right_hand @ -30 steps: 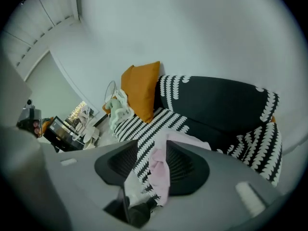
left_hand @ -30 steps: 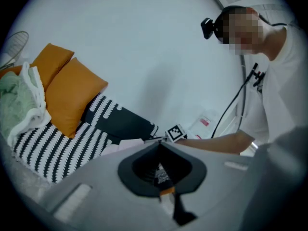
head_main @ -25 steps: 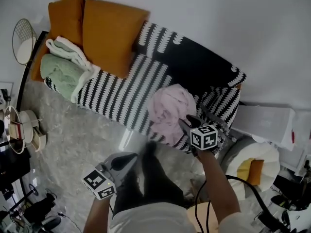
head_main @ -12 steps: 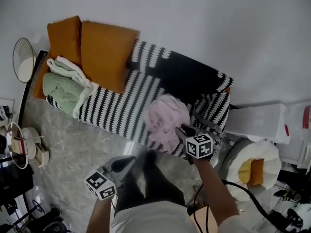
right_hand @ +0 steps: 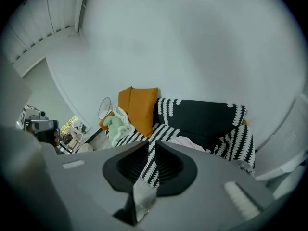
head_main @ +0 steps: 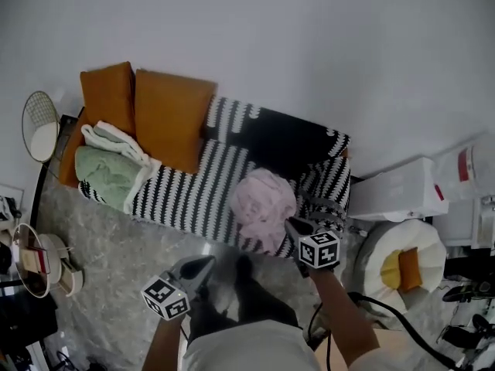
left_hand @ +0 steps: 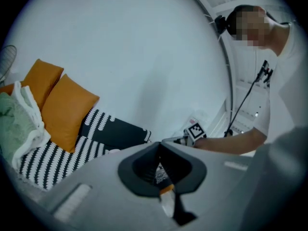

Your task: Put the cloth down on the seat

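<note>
Cloth (head_main: 263, 205), pink, bunched on sofa seat (head_main: 189, 195) near right front edge. Right gripper (head_main: 291, 223) just beside it, fingers closing, nothing between. Left gripper (head_main: 207, 262) well apart, fingers pressed together, empty.

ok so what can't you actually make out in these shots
Things on the round side table, head view: too small to name.
Green blanket, left gripper view: cut off by the left rim.
Seat under the pink cloth, head view: covered by it.
Red label at right, head view: print too small.

Soft even light, fisheye vignette, slight blur
</note>
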Tool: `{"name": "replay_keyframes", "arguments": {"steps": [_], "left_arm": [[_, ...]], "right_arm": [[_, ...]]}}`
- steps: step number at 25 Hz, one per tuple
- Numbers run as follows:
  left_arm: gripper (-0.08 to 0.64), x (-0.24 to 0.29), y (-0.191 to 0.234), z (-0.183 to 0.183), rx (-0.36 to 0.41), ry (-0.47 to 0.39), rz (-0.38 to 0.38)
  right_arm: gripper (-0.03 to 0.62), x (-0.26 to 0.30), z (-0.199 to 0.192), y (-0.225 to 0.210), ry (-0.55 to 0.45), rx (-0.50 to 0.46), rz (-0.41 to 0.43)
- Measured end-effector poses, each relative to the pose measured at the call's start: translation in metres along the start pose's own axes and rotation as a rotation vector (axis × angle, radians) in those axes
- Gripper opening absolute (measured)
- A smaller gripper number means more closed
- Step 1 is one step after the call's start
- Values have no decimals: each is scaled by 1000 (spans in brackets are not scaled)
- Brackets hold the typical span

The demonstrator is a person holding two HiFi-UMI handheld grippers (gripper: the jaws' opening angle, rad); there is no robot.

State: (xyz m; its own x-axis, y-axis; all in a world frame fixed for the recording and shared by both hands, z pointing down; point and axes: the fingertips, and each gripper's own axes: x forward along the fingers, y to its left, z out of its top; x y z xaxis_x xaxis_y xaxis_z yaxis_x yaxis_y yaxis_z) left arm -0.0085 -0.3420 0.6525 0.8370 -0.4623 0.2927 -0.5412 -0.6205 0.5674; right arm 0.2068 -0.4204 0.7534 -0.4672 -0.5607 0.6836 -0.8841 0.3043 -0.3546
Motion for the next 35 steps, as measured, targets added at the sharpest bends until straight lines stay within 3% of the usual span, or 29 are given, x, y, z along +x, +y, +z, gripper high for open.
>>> {"name": "replay_keyframes", "arguments": {"steps": [6, 20, 35], "left_arm": [[-2, -55, -10, -15, 21, 27, -38], [-3, -177, -47, -26, 79, -7, -128], [-3, -270, -102, -66, 173, 66, -259]], "right_arm": [[20, -41, -8, 56, -82, 51, -45], [5, -137, -62, 180, -247, 97, -138], [3, -232, -151, 273, -386, 62, -247]]}}
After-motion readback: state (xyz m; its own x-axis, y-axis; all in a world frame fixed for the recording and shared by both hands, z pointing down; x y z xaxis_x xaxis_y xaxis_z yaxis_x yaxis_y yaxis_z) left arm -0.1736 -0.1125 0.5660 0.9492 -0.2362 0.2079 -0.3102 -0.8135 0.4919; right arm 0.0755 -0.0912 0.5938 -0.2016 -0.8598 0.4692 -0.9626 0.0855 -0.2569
